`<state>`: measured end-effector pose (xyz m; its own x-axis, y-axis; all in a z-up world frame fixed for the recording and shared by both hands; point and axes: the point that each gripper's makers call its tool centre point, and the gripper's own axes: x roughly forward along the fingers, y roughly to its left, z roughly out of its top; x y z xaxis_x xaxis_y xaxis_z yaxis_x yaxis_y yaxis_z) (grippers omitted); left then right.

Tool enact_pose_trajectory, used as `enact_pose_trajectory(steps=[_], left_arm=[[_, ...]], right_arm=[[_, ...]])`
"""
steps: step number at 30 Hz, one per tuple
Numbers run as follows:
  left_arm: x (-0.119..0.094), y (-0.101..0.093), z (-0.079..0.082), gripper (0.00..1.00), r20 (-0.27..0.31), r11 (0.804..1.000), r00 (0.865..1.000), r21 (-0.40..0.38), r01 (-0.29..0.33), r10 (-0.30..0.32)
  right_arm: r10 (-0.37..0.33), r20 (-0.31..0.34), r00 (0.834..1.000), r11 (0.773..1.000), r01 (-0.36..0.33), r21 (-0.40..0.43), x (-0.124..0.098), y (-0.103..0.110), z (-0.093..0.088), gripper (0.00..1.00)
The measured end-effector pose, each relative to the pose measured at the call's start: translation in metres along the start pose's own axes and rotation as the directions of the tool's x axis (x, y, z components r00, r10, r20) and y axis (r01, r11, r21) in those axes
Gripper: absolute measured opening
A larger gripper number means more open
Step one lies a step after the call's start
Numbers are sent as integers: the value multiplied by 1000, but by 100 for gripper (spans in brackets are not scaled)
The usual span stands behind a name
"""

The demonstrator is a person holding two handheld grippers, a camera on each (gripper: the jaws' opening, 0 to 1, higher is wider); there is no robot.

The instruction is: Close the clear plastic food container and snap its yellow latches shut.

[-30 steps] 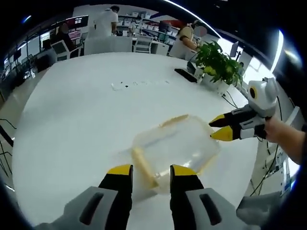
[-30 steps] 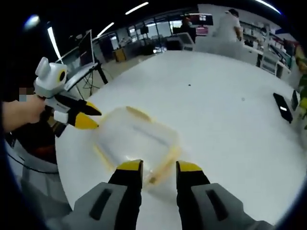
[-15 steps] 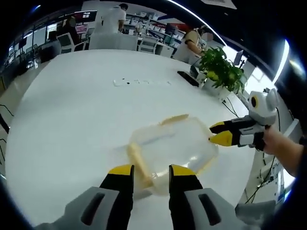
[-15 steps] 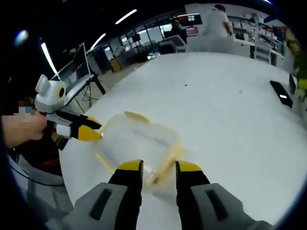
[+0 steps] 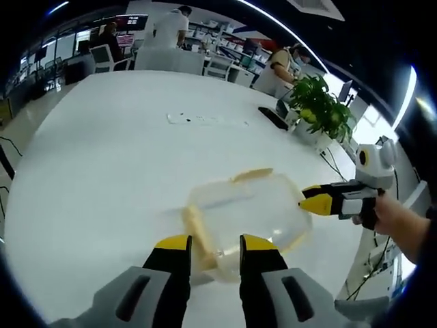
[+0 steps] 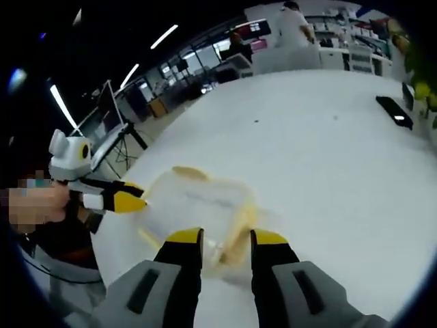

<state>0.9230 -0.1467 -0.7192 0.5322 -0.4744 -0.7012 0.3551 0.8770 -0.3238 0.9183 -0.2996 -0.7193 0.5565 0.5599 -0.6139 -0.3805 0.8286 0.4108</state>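
The clear plastic container lies on the white table with its lid on. Yellow latches show at its far rim, and another latch lies along its near left side. My left gripper stands open just before the container's near edge. My right gripper comes in from the right, tips slightly apart at the container's right end. In the right gripper view the container lies just past the open right gripper, with a yellow latch between the jaws. The left gripper points at its left end.
A potted plant and a flat black device sit at the table's far right. Small scraps lie mid-table. People work at desks behind. The table edge runs close to the container, with a tripod stand beyond it.
Both views have tilted a little. The grippers stay at opposite ends of the container, and the right gripper's tips sit slightly lower and closer together against its edge.
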Motion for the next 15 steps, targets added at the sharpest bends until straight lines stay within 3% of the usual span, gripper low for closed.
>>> enact_pose_trajectory(steps=[5,15], left_arm=[[1,2,-2,21,6,996,1000,-90,1,-1],[3,2,-1,20,-12,994,1000,-107,23,-24]], right_arm=[[7,11,1000,999,-7,47,0,0,-1,24],[14,3,1000,997,-14,77,0,1,-2,24]])
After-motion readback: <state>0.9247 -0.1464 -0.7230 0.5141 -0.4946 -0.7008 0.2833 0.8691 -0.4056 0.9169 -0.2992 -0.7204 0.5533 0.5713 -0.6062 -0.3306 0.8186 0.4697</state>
